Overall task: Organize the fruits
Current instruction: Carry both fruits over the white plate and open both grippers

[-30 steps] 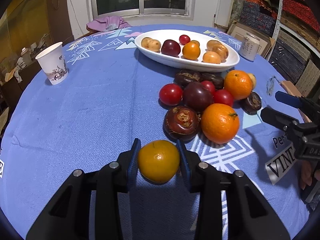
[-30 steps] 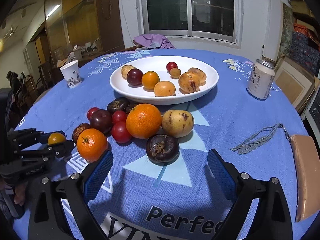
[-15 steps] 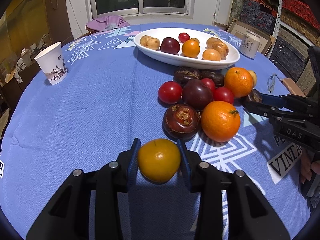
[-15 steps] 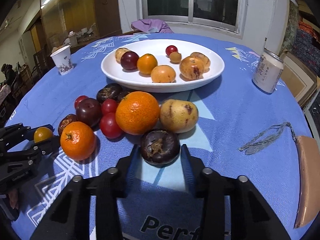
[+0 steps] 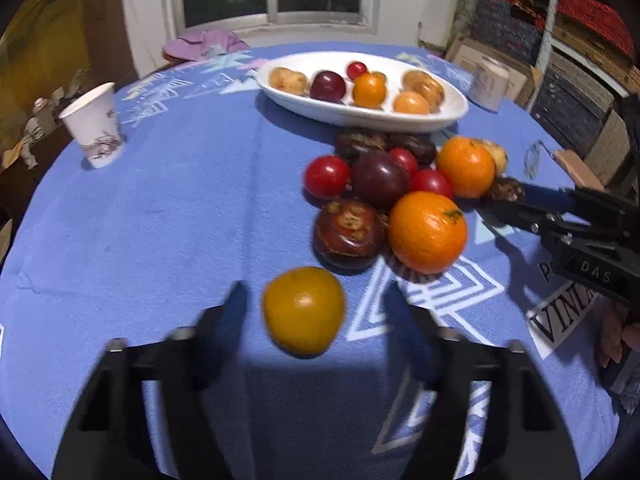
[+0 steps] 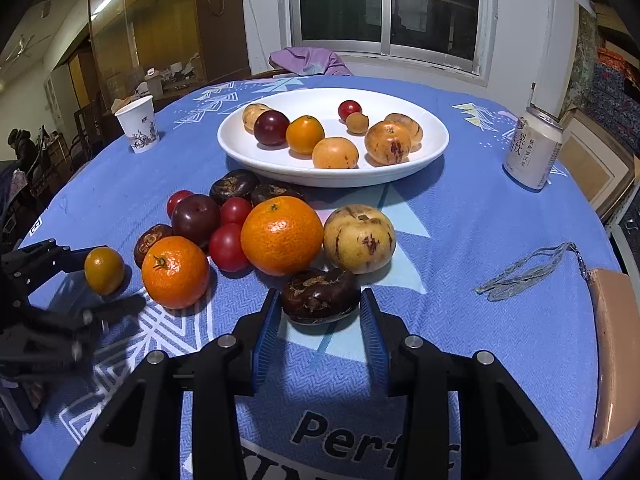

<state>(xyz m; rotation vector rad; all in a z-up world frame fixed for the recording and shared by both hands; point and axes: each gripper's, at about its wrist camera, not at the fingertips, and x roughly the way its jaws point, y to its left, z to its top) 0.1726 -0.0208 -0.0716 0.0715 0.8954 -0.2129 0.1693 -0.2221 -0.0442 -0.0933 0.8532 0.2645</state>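
Left gripper had its jaws spread wide, blurred by motion. Between them sat a small yellow-orange fruit, smooth, slightly flattened, faint dark mark near the top; gaps showed on both sides, so neither finger touched it. From the right wrist view the same fruit rested on the cloth at the left end of the loose pile, just beside a small orange with a green stem.

Right gripper had its blue-padded jaws closed in around a dark brown wrinkled fruit, flattened and rough-skinned with pale flecks on top. The pads stood right at its sides; firm contact could not be told. It lay at the near edge of the pile, touching a larger orange and a pale speckled round fruit.

Rest of the pile: red tomatoes, a dark purple plum, more dark wrinkled fruit. Behind the pile, a white oval plate held about eight pieces of fruit.

Surface: round table under a blue woven tablecloth with pale geometric print and black lettering at the near edge. A paper cup stood far left, a drink can far right. A grey strap and a tan flat object lay at the right edge.

Room: dark window behind, purple cloth under it, wooden cabinet left.
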